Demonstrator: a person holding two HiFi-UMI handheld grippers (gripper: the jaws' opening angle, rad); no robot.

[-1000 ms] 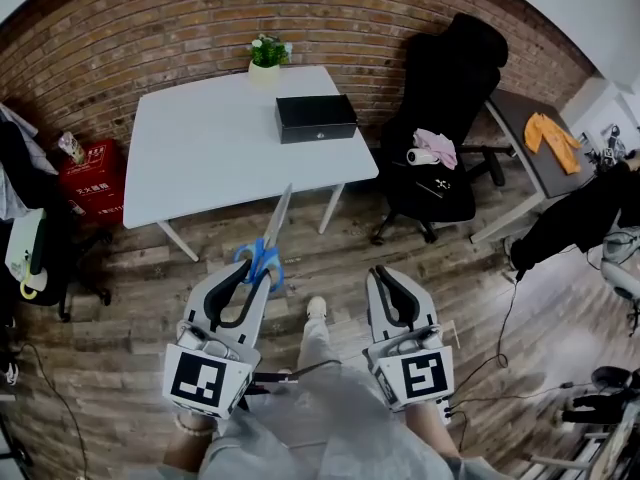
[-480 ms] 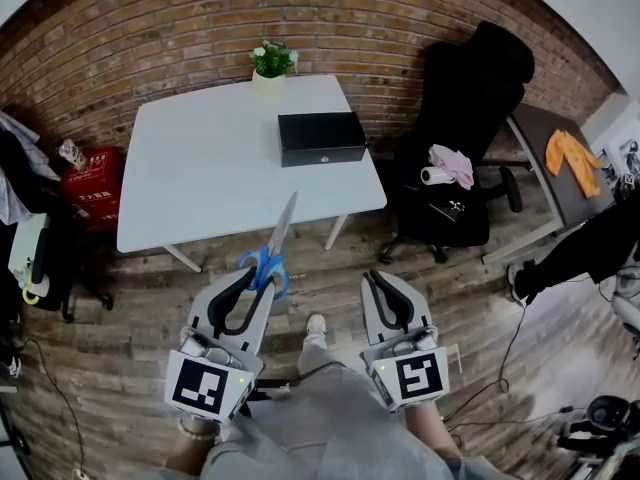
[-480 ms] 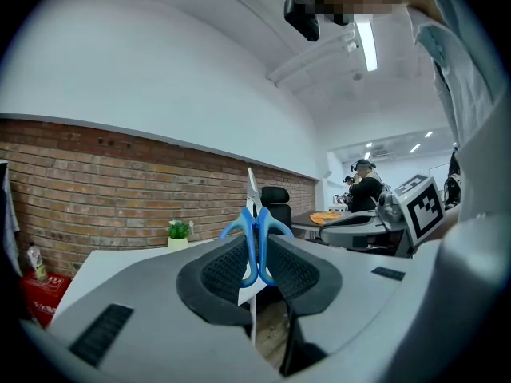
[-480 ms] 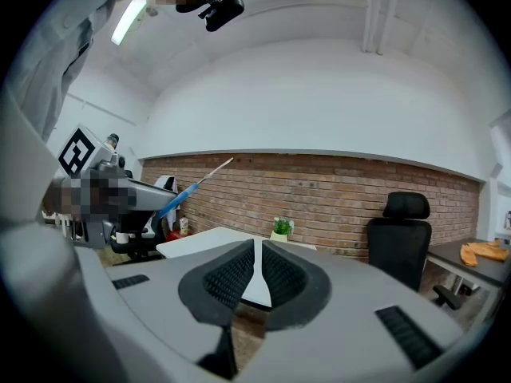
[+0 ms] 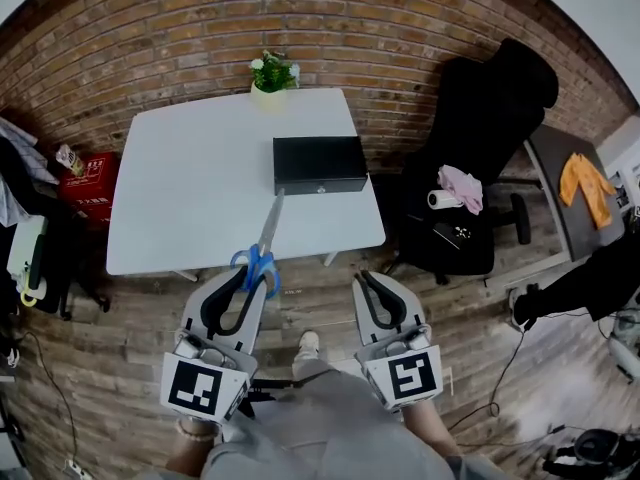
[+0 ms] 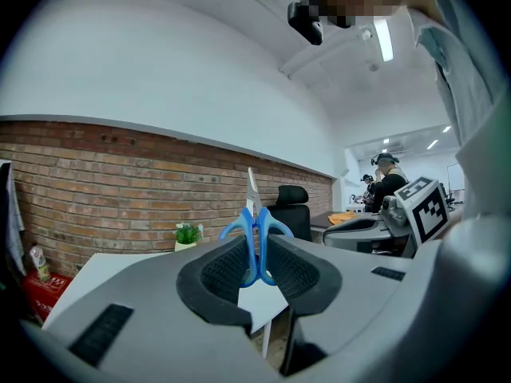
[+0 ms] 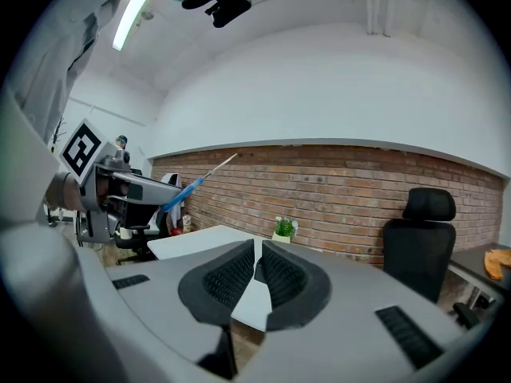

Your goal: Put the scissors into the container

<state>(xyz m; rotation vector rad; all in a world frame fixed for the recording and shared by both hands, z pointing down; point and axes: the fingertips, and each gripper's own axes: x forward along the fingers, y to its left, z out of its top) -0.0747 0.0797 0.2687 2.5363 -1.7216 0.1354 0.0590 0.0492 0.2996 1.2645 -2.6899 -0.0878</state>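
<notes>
L tongs: the left tongs (image 6: 255, 255) are clamped on the scissors (image 6: 254, 228). Pads squeeze the blue handle loops, one loop bulging out each side.
Scissors: blades closed, sticking up and fwd past the tong tips. In the head view the tip crosses the near edge of the table (image 5: 190, 198) and aims at the box. They're in the air, not in the box.
R tongs: the right tongs (image 7: 257, 263) have their pads drawn in to a thin slit, tips all but meeting. Nothing between them.
Pair: both tongs side by side in the head view, a little apart, marker cubes nearest the camera. Both point twd the table.
Person: grey sleeves behind the cubes, one shoe on the floor between the tongs.
Container: black box (image 5: 320, 164) on the table's right half, nearer the far side. Flat top, small pale spot on the front face. Well apart from the scissors' handles.
Table: white, legs splayed, bare apart from the box and a plant (image 5: 272, 72) at the far edge by the wall.
Wall: brick, right behind the table.
Chair: black office chair (image 5: 485, 138) right of the table, pink cloth (image 5: 462, 182) on its seat.
Left side: red crate (image 5: 85, 183) by the wall, dark clutter beside it.
Far right: 2nd desk w/ an orange cloth (image 5: 585, 180).
Floor: wood planks.
</notes>
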